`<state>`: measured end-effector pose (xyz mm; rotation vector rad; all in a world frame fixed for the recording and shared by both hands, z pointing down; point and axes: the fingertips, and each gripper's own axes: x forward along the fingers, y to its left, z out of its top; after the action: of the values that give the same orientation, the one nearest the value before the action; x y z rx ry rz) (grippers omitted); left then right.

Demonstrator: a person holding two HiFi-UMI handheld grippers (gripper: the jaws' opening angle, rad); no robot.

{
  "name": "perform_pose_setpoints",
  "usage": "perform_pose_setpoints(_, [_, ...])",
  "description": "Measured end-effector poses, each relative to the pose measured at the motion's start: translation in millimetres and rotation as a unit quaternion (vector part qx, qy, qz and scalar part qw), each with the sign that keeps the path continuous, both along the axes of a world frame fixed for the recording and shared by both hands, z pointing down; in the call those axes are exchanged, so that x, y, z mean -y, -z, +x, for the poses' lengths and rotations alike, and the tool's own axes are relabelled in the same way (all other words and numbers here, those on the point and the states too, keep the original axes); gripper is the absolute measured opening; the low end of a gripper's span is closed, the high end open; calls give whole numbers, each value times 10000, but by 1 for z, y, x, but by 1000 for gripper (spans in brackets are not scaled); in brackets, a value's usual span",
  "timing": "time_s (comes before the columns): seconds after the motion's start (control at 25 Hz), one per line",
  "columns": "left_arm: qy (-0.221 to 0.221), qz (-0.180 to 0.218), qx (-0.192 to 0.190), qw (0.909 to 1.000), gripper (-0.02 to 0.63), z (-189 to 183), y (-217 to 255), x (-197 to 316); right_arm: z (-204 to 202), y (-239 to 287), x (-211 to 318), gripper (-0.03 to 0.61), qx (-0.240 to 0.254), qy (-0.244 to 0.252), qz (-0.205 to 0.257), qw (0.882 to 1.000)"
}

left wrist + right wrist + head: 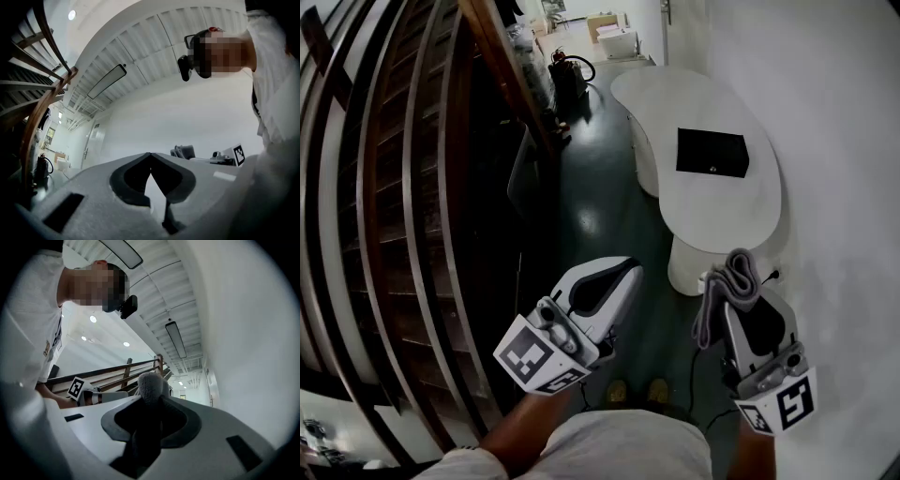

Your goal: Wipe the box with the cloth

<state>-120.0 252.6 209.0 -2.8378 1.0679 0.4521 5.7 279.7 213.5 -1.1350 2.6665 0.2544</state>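
While the black box (712, 153) lies flat on the white desk (722, 211), the grey cloth (731, 272) is held well short of it.
The right hand-held gripper (739, 292) has its jaws clamped on the cloth, whose folded bulk sticks out past the tips and trails down one side (its own view shows fabric filling the gap). The left hand-held gripper (630, 270) is pressed fully together with nothing between its jaws, beside the right one and apart from it. Wooden stair rails (403, 187) run along the left, above dark floor (600, 216).
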Motion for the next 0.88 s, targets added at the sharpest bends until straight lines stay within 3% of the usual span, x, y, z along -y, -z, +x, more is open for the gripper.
perform_pose_setpoints(0.44, [69,-28,55,10000,15,10,-4,9,17,-3,8,100,131,-20,-30,9999])
perform_pose_setpoints(0.88, [332,74,195,9992,15,35,0,37,51,-4,29,100,-62,-55,117,9999])
